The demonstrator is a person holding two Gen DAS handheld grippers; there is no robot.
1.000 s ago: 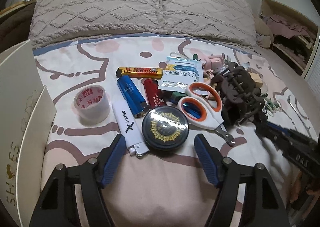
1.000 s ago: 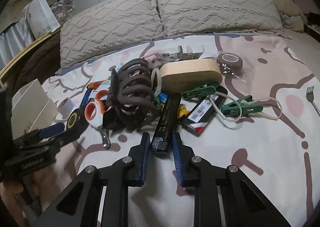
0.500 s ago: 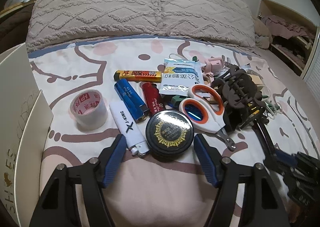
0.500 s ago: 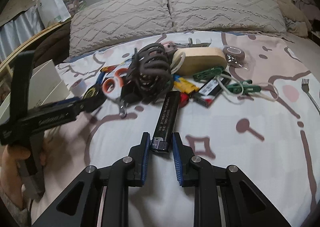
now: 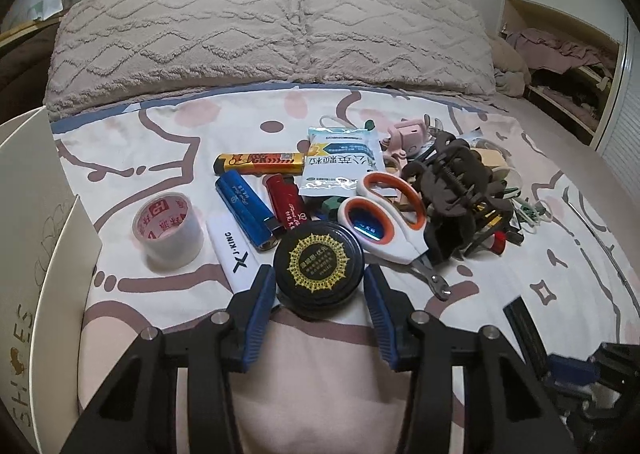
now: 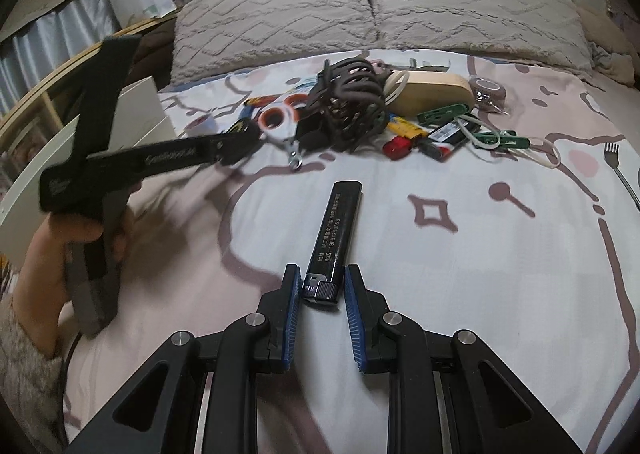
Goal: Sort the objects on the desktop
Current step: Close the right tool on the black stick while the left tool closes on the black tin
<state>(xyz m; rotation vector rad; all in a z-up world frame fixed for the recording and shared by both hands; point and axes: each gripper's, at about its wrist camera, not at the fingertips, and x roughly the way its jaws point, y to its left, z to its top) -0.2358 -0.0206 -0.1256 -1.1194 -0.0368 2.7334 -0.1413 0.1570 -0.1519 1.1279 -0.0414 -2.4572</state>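
Observation:
A black round tin (image 5: 319, 268) with a gold emblem lies on the bedsheet at the near edge of a pile of small objects. My left gripper (image 5: 319, 282) straddles it. Its jaws are closing, and the blue pads (image 5: 260, 298) meet the tin's two sides. My right gripper (image 6: 322, 278) is shut on the cap end of a long black lighter (image 6: 338, 222), which points away over bare sheet. In the right wrist view a hand (image 6: 80, 234) holds the left gripper (image 6: 236, 138) at the pile's left end.
Beside the tin lie a white lighter (image 5: 236, 254), blue lighter (image 5: 244, 206), red lighter (image 5: 286, 206), tape roll (image 5: 168, 230), scissors (image 5: 384, 222) and brown hair claw (image 5: 452, 190). A white shoe box (image 5: 36, 214) stands left. A fork (image 6: 618, 170) lies far right.
The left jaws have narrowed from wide apart to the tin's sides. The right gripper has drawn the black lighter out of the pile onto bare sheet, nearer to me.

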